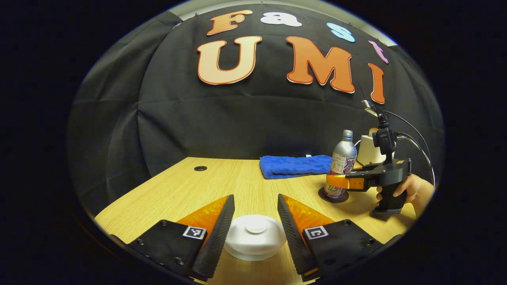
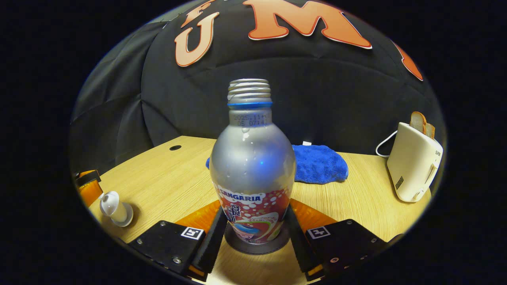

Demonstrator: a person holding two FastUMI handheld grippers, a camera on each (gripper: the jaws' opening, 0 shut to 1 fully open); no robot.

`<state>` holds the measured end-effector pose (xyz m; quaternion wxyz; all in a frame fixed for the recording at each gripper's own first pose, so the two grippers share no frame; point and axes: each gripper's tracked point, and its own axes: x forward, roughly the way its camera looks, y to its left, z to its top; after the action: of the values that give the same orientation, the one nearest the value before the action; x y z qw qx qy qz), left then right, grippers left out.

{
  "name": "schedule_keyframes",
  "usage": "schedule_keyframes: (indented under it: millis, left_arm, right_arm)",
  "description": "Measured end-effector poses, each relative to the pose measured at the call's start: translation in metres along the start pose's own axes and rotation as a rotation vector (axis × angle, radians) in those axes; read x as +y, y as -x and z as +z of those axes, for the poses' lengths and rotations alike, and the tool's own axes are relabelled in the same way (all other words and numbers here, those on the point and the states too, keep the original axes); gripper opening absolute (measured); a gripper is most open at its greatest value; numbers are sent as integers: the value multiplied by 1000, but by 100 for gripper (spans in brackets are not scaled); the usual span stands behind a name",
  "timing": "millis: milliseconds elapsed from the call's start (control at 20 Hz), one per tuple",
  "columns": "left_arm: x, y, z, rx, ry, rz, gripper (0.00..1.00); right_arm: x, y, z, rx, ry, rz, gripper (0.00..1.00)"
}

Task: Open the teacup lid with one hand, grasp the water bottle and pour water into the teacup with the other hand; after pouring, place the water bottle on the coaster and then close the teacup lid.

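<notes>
The white teacup with its lid on stands on the table, low between my left gripper's open fingers. The fingers hang just over the lid's edges and I see no contact. In the right gripper view the teacup stands free at far left, with the left gripper above and behind it. The capless silver water bottle stands upright on a dark round coaster. My right gripper is shut on its lower body, both fingers against its sides. The left gripper view shows that bottle, coaster and right gripper, held by a hand.
A folded blue towel lies at the back of the wooden table. A white toaster with bread in it stands at the right, its cable behind it. A small round hole is in the table's far left.
</notes>
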<state>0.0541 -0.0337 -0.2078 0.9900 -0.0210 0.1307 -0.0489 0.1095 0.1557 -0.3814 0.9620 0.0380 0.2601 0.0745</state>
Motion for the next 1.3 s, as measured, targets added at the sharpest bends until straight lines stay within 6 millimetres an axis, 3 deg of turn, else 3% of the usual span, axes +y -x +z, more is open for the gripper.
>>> schedule_keyframes:
  millis: [100,250,400,450,650,950,1300]
  left_arm:
    - [0,3,7,-19,7,13,72]
    - [-1,9,19,-46,19,25,80]
    - [-3,12,28,-67,32,24,80]
    - [-7,15,33,-72,37,19,85]
    - [-17,29,55,-103,50,10,90]
    - [-29,53,86,-159,44,0,90]
    - [-48,82,122,-224,-1,-14,98]
  right_arm:
    - [-3,4,-4,31,-38,-11,83]
    - [-5,16,5,12,-61,-8,99]
    - [-6,53,23,-51,-11,-37,99]
    - [-6,65,30,-74,9,-42,98]
    - [-9,117,53,-175,46,-58,98]
    - [-21,198,92,-343,55,-110,98]
    - [-31,261,110,-458,78,-214,98]
